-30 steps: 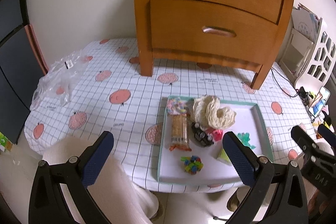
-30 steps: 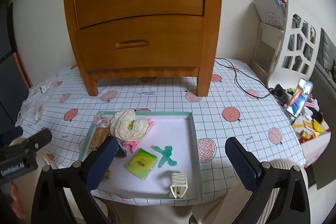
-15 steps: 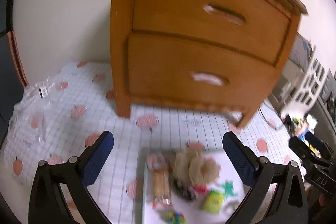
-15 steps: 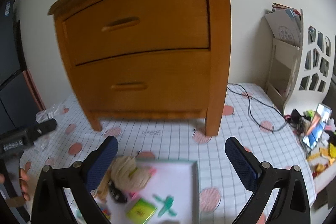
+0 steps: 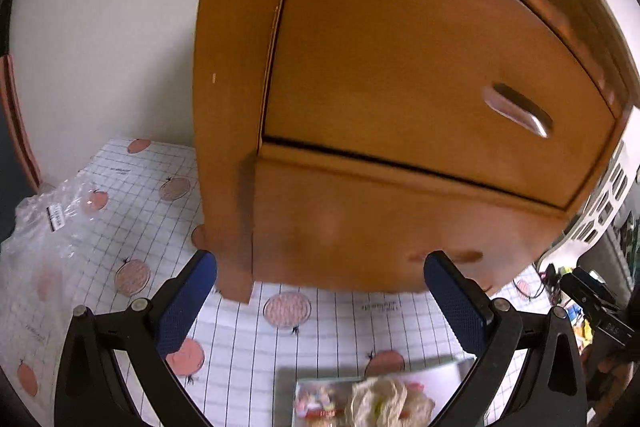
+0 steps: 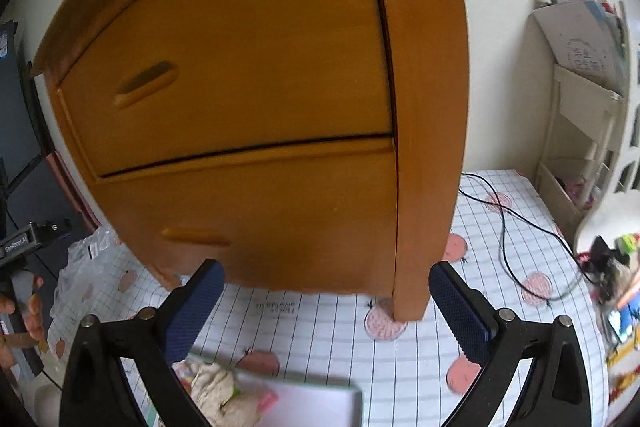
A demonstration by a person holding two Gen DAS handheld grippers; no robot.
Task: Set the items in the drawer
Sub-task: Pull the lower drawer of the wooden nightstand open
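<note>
Facing the cabinet [image 5: 400,107], I am holding both claws, left [image 5: 320,301] and right [image 6: 326,307], wide open and empty. I am judging the next move: hooking a drawer handle [image 5: 518,111] and pulling.

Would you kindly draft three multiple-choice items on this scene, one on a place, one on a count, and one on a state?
1. Where does the wooden cabinet stand?
A. on the checked tablecloth
B. on a bare floor
C. inside the tray

2. How many drawer fronts does the cabinet show?
A. one
B. two
C. four

3. In what state are the left gripper and right gripper?
A. both shut on yarn
B. left shut, right open
C. both open and empty

Answers:
1 A: the cabinet's legs rest on the cloth.
2 B: an upper drawer and a lower drawer, each with one handle.
3 C: the blue pads stand wide apart with nothing between them.
</note>
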